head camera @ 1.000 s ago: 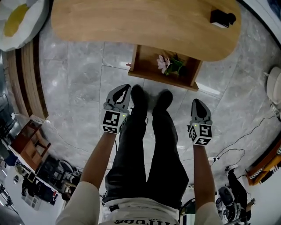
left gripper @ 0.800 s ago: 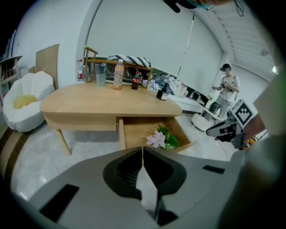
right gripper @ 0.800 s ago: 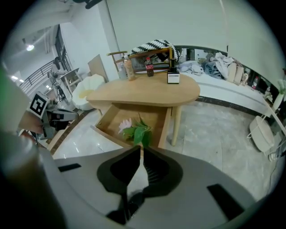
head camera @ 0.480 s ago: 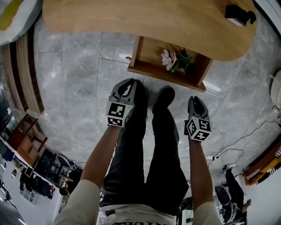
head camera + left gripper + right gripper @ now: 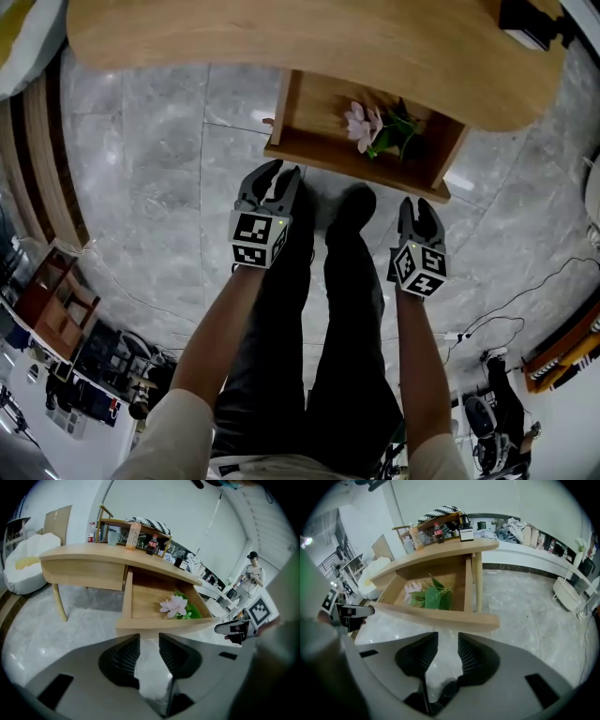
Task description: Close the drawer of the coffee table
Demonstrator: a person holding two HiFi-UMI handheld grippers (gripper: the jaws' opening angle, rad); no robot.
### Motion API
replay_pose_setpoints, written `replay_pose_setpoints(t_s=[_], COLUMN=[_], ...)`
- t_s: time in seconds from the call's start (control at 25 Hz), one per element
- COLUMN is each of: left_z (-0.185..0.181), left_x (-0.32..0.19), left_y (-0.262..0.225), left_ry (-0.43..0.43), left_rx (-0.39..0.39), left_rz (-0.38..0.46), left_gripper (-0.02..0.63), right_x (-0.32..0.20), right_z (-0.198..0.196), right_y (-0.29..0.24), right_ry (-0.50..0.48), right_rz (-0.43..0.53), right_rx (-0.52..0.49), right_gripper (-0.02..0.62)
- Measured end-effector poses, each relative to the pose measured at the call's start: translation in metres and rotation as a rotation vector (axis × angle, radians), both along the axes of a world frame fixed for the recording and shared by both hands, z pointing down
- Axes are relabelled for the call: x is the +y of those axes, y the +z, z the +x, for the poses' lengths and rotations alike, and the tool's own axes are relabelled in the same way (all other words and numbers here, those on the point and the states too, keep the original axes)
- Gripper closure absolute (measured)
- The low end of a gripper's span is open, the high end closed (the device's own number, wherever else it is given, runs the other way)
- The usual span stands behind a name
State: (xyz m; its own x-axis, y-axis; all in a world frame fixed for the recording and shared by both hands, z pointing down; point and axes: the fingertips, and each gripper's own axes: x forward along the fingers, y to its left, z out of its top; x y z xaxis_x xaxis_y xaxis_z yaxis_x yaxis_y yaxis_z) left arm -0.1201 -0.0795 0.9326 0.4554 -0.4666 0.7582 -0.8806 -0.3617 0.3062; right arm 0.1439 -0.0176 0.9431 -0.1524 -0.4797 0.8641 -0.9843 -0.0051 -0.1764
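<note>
The wooden coffee table (image 5: 309, 47) has its drawer (image 5: 356, 161) pulled out towards me, with a pink flower (image 5: 359, 120) and green leaves inside. My left gripper (image 5: 278, 172) hangs just short of the drawer's front left corner. My right gripper (image 5: 418, 204) is a little short of the front right corner. Both have just been opening their jaws and hold nothing. In the left gripper view the drawer front (image 5: 164, 625) lies right beyond my open left gripper (image 5: 149, 640). In the right gripper view the drawer front (image 5: 440, 616) lies beyond my open right gripper (image 5: 447, 640).
The person's legs and black shoes (image 5: 349, 208) stand between the grippers, just before the drawer. A table leg (image 5: 477, 581) stands at the drawer's right side. Cables (image 5: 525, 300) trail over the marble floor at right. A white beanbag (image 5: 26, 559) sits far left.
Both grippers have sunk and come closer to the drawer front. Their jaws were shut in the earlier frames and now stand apart.
</note>
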Motion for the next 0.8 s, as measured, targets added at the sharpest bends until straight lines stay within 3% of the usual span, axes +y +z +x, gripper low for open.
replay_pose_setpoints(t_s=[0.2,0.36,0.64,0.8], left_z=[0.001,0.003,0.003,0.004], left_x=[-0.005,-0.010,-0.006,-0.010], left_y=[0.007,0.008,0.010,0.003], left_ry=[-0.036,-0.069,-0.063,-0.082], left_rx=[-0.004,0.039,0.031,0.043], left_rz=[-0.008,-0.036,-0.076,-0.046], left_gripper=[0.419,0.399,0.397,0.399], right_x=[-0.010,-0.019,-0.016,-0.021], right_z=[0.000,-0.004,-0.004,-0.003], right_y=[0.006,0.006,0.006,-0.001], right_ry=[0.043,0.076,0.143,0.151], right_rz=[0.033,0.053,0.043,0.083], right_rx=[0.022,0.032,-0.004,-0.010], right_gripper=[0.427,0.403,0.393,0.393])
